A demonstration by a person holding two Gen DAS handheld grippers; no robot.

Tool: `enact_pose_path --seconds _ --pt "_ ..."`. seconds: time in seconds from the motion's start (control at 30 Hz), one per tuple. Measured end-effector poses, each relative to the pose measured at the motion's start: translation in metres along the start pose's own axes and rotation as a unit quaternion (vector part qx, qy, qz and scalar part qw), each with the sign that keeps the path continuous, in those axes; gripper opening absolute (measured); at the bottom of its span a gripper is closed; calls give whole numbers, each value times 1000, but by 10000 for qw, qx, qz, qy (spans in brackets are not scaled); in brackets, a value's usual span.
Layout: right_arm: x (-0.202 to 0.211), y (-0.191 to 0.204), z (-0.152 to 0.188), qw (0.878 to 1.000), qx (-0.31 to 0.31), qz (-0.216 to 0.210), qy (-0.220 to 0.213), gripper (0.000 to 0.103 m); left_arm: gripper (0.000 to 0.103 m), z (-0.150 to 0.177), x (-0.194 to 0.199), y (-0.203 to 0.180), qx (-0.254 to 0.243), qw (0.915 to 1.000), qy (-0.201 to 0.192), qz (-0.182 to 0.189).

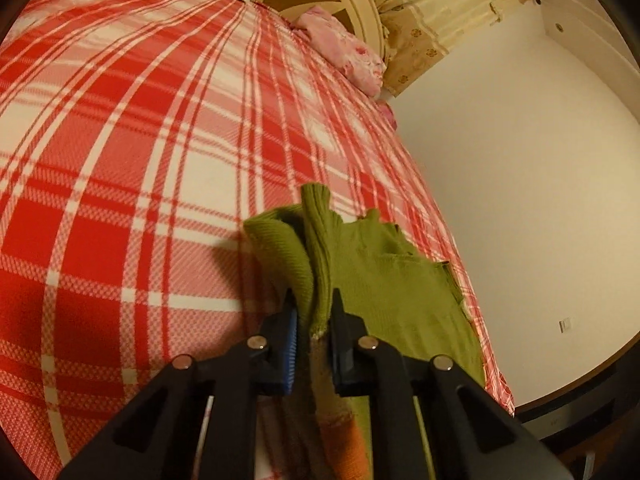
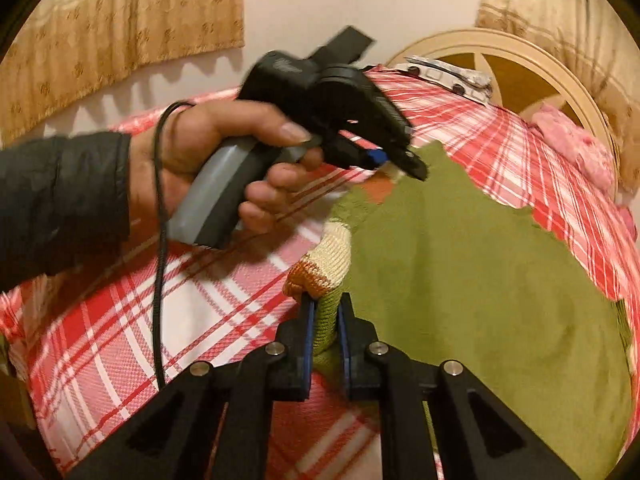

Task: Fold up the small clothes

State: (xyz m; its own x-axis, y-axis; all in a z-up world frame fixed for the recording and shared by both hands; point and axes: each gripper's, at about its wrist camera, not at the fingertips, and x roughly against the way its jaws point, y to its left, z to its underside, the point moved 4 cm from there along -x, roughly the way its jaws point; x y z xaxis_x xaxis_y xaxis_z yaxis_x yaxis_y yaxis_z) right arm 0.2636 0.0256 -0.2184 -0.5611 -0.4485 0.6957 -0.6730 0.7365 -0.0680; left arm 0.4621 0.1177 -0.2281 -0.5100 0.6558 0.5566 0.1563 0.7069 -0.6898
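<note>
A small green knitted sweater point(image 2: 472, 264) with cream and orange bands lies partly on a red-and-white plaid bed point(image 1: 140, 152). My left gripper point(image 1: 314, 304) is shut on a bunched ribbed edge of the sweater point(image 1: 384, 280). In the right wrist view the left gripper point(image 2: 400, 164), held in a hand, pinches the sweater's far corner above the bed. My right gripper point(image 2: 325, 304) is shut on the sweater's near edge, by the cream and orange band point(image 2: 320, 268). The cloth hangs stretched between both grippers.
A pink floral pillow point(image 1: 344, 48) lies at the head of the bed by a round cream headboard point(image 2: 520, 52). Beige curtains point(image 2: 120, 20) hang behind. The bed edge point(image 1: 460, 240) drops to a white wall on the right. A black cable point(image 2: 160, 240) hangs from the hand.
</note>
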Motion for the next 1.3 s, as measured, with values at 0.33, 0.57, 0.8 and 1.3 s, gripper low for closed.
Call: enact_pose_path --seconds 0.33,0.57,0.8,1.3 --pt "28 -47 -2 9979 -568 118 -286 10 13 -11 2 -38 -155 9994 -278 165" --pt "47 -69 4 9949 -825 136 -557 9 13 -20 -7 -71 -309 9985 -378 257" --pt "78 -107 11 9884 -1189 272 -900 9 13 -29 -25 -120 -655 9966 -397 291" --pt "122 -187 60 9715 -2027 449 -1148 9 13 -22 -100 -202 -1160 9927 23 320"
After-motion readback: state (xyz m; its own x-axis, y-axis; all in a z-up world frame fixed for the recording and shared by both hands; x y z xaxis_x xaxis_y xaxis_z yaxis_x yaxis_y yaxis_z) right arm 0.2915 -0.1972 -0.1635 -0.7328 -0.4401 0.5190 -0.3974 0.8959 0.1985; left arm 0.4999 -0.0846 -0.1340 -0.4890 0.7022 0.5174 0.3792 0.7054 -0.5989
